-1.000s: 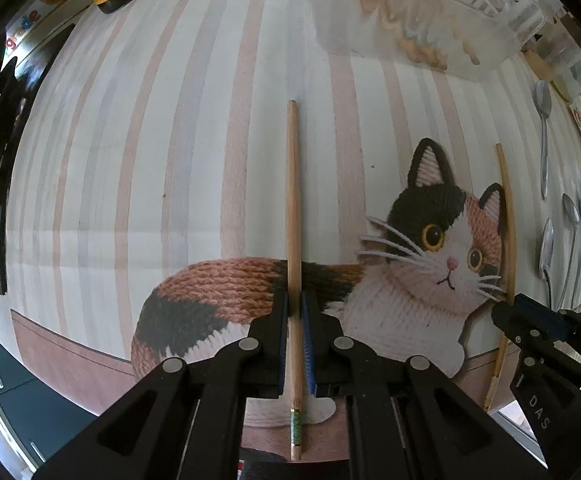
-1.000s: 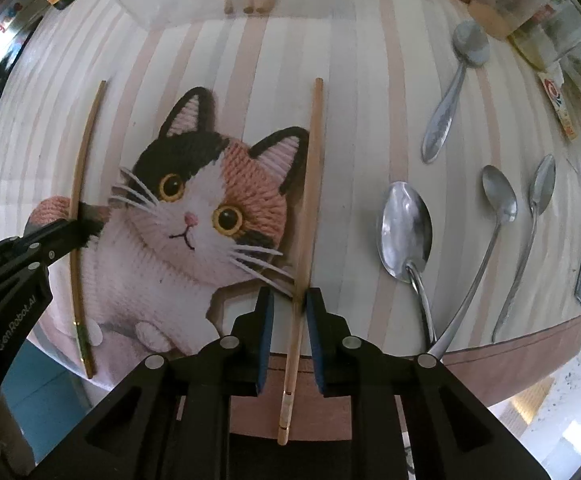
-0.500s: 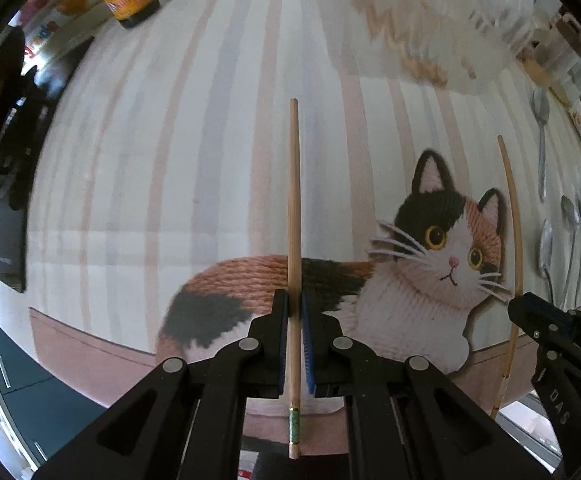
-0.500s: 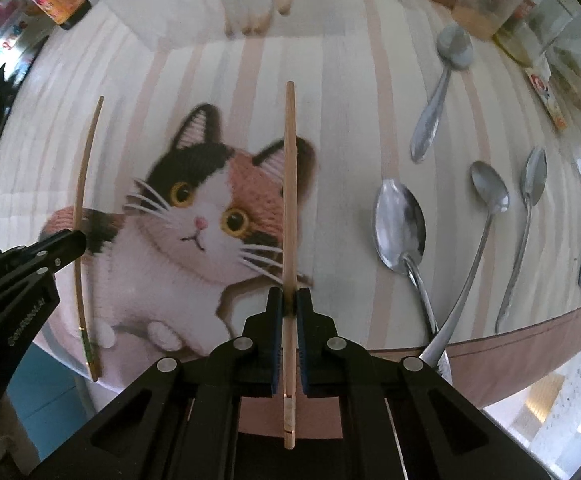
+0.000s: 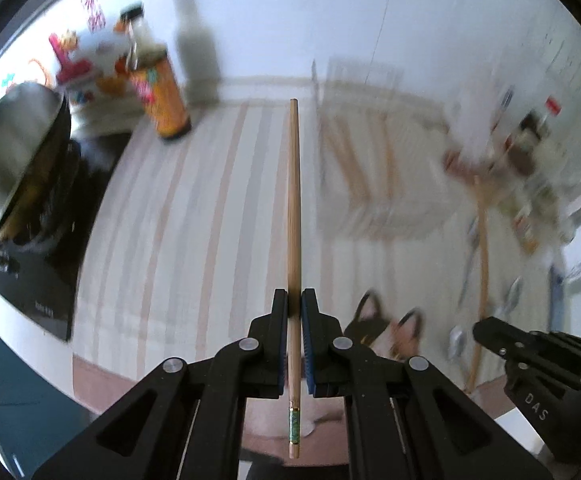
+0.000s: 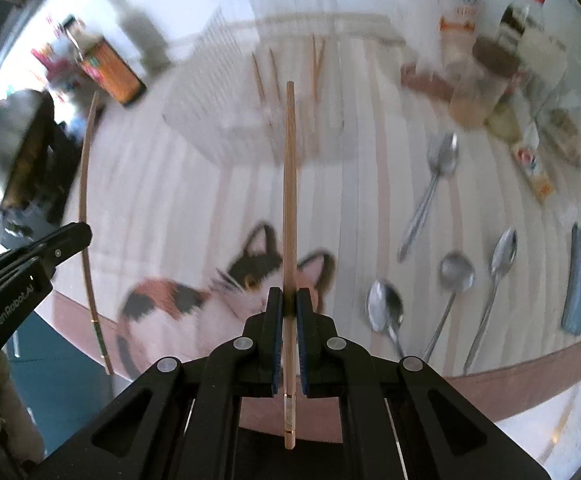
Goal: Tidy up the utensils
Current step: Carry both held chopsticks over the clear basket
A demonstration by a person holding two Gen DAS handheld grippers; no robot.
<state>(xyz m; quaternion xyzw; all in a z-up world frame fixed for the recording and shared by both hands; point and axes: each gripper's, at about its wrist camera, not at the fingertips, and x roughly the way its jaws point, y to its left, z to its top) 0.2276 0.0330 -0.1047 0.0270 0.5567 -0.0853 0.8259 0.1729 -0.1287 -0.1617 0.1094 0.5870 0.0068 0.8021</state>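
Two chopsticks (image 5: 293,216) (image 6: 289,208) point straight ahead, each clamped lengthwise between gripper fingers (image 5: 280,332) (image 6: 273,320).

My left gripper (image 5: 295,304) is showing matte black angular links, silver round rivets at each joint, and blue pads (image 5: 308,344) lining its fingers. My right gripper (image 6: 285,304) is looking the same. White lettering is reading "GenRobot.AI" on the left one's flank, "DAS" on the right's.
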